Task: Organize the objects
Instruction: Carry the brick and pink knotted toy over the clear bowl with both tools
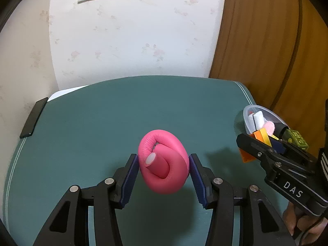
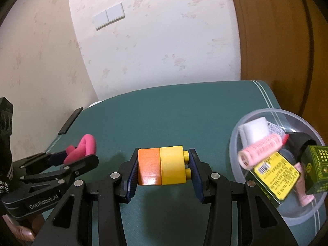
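Note:
My left gripper is shut on a pink knotted foam tube, held above the green table. The same pink tube and the left gripper show at the left of the right wrist view. My right gripper is shut on a pair of joined toy bricks, one orange and one yellow, its pads pressing both ends. In the left wrist view the right gripper appears at the right edge with the orange and yellow bricks between its fingers.
A clear plastic bowl at the table's right edge holds a white pad, a pink roller, a yellow-labelled pack and a green box. A black phone lies at the table's left edge. Wallpapered wall behind, wooden door to the right.

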`<action>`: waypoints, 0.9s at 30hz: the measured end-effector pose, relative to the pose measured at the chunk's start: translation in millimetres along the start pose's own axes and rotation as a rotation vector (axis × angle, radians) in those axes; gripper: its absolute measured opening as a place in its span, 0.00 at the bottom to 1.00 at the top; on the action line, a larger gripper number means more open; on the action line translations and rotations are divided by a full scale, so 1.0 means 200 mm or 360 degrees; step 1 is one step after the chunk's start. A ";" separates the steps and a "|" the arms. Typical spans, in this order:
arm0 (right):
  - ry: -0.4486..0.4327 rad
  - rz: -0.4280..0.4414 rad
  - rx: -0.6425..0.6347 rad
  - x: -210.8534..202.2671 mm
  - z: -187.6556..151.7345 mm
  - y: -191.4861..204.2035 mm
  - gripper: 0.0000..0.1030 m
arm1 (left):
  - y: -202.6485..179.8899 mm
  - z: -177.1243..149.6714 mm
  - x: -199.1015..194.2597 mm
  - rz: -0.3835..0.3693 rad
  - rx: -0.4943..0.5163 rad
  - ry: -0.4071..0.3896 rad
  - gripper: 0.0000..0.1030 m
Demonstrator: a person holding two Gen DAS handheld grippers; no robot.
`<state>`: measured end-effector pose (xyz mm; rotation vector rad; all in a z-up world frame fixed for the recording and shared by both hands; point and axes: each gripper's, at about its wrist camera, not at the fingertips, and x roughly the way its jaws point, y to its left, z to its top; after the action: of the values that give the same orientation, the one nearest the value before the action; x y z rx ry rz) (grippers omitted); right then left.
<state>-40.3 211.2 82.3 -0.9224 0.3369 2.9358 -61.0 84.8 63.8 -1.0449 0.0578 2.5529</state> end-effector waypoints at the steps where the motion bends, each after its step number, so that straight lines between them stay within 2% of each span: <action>1: -0.0006 -0.0003 0.0010 -0.01 0.00 -0.01 0.44 | -0.02 0.00 0.00 -0.0007 0.0004 0.0006 0.52; 9: -0.0060 -0.0052 0.0049 -0.10 0.00 -0.11 0.44 | -0.12 -0.01 0.01 -0.0052 0.0045 0.0027 0.52; 15: -0.0116 -0.0155 0.0112 -0.15 0.04 -0.27 0.44 | -0.18 0.00 0.02 -0.0074 0.0077 0.0042 0.52; 22: -0.0113 -0.0295 0.0138 -0.18 0.10 -0.47 0.44 | -0.26 0.00 0.05 -0.0096 0.0124 0.0071 0.52; 27: -0.0095 -0.0334 0.0134 -0.16 0.14 -0.57 0.44 | -0.32 0.02 0.06 -0.0113 0.0155 0.0084 0.52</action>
<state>-17.0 329.8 101.9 -0.8042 0.3358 2.7293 -48.7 149.8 64.7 -1.0577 0.1550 2.4334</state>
